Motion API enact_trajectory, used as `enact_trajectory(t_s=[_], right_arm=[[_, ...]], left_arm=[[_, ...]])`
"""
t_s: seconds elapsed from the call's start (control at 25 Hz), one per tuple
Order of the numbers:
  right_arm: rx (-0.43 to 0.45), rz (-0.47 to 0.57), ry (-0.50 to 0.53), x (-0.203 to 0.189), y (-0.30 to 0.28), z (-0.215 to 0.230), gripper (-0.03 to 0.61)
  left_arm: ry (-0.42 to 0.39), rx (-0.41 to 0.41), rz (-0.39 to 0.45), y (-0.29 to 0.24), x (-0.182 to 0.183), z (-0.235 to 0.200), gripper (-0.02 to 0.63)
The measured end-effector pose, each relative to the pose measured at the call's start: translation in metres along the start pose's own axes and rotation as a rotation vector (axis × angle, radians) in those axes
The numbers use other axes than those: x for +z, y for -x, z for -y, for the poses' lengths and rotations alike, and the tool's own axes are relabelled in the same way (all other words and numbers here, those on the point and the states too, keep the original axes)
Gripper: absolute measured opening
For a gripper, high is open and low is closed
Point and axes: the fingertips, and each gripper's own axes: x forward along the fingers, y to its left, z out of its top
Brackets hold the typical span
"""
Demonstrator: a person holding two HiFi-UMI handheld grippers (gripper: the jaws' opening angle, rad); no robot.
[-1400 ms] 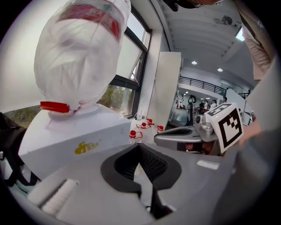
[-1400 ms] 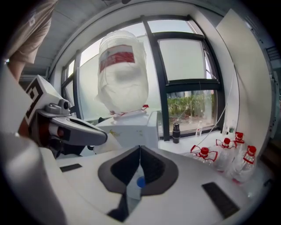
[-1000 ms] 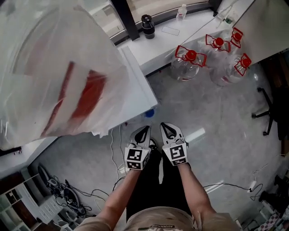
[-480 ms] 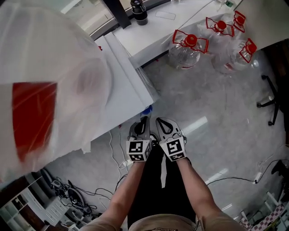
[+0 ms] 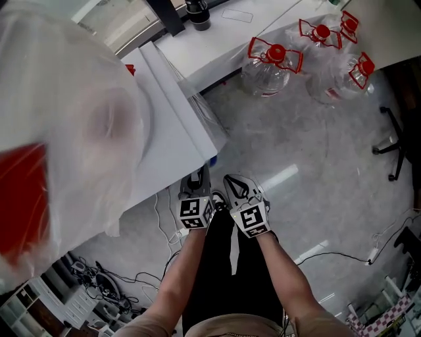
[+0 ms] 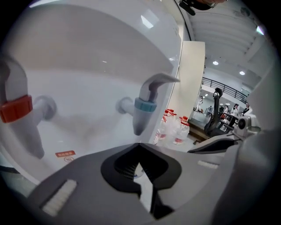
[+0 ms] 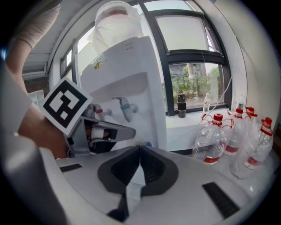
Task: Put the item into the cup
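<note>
**Both grippers clamped shut, nothing in either**

Far left in the head view: big bottle wrapped in a clear plastic bag, blurry, red patch showing through, sitting on top of a white water dispenser. Under that, a mess of cables on the grey floor.

Just right of the dispenser's lower corner: left gripper, held low in front of the person's legs, marker cube facing up. In the left gripper view, jaws pressed together at the tips with nothing between them, pointed right at the dispenser front, red tap to the left and blue tap near the middle.

Right beside it, nearly touching: right gripper. Same deal in the right gripper view, jaws closed tip to tip and empty, with the left gripper's cube at that view's left.

Further back: black flask on the white ledge by the window. Right of that, a cluster of clear water jugs with red caps and handles standing on the floor. Far right edge: dark office chair base.

No telling where the item or the cup is from any of these views.
</note>
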Motion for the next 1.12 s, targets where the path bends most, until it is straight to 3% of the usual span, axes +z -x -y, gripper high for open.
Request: enact_trajectory(t_s=[0.48,1.12], right_arm=[[0.007,0.014,-0.034,-0.001,-0.012,0.013,0.012],[0.025,-0.009,-0.027,-0.014,-0.004,0.002,0.012]], left_arm=[[-0.023,0.056,-0.054,-0.019,-0.015,-0.011,0.009],[-0.008,0.047,-0.032,-0.014,-0.022,-0.014,0.009]])
